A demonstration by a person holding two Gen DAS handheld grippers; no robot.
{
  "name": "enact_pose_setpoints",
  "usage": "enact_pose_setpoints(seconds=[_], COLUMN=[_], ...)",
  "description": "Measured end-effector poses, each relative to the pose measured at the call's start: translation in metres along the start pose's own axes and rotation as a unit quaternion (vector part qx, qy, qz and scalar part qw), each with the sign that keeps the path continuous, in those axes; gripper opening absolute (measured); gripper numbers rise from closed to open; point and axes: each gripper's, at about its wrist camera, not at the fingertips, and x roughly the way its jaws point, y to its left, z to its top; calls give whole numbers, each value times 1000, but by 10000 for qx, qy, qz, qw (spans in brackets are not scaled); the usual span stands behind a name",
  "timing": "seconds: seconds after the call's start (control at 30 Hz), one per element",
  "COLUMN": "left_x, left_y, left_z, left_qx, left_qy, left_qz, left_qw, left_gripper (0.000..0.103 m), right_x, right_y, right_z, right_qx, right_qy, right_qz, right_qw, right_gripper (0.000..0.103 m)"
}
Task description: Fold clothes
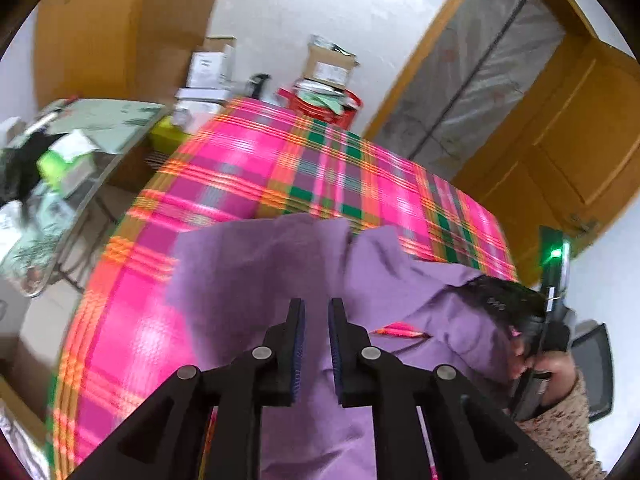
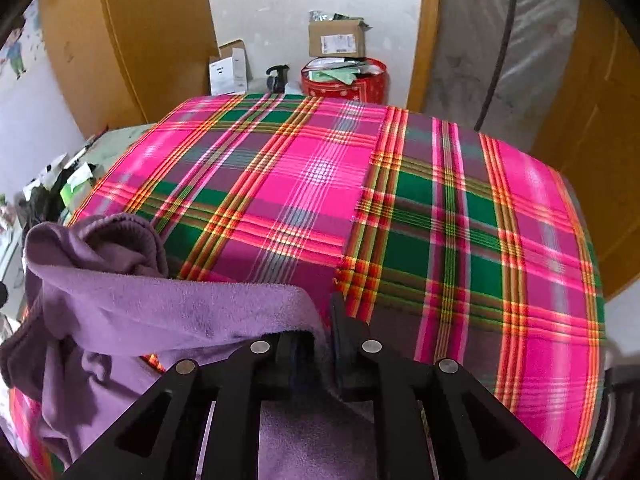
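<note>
A purple fleece garment [image 1: 248, 280] lies crumpled on the near part of a table covered by a pink, green and orange plaid cloth [image 1: 240, 160]. My left gripper [image 1: 317, 308] hovers over the garment, open, with only cloth showing through the narrow gap between its fingers. At the right edge of that view a hand [image 1: 556, 368] holds my right gripper [image 1: 524, 340] against the garment's lifted edge. In the right wrist view the garment [image 2: 160, 304] drapes over the left finger of the right gripper [image 2: 324, 332], which is shut on a fold. The plaid cloth [image 2: 320, 184] stretches beyond.
Behind the table stand a red round tin [image 2: 344, 80] stuffed with papers, a cardboard box [image 2: 336, 40] and white boxes [image 2: 228, 68]. A cluttered glass side table [image 1: 100, 120] is at the left. A wooden door [image 1: 560, 140] and a black chair [image 1: 596, 364] are at the right.
</note>
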Motion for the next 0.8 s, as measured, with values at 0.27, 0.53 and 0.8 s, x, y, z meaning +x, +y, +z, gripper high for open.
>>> enact_pose_setpoints(seconds=[0.27,0.53,0.8], left_x=[-17,-24,-21], left_y=[23,23,16], left_z=[-41,-72,-80], left_qx=[23,233,404], left_qy=[133,154,183], left_qz=[449,511,549], left_qw=[9989,9983,9975], left_gripper=[13,13,13], right_x=[-46,-100,-88], right_y=[8,34,78], right_z=[-21,-98,-173], right_qx=[-297,-1027,-2010], right_qy=[-341,-1134,-1031], right_qz=[11,464,635], right_qw=[9990,9871,9721], right_gripper=[22,35,35])
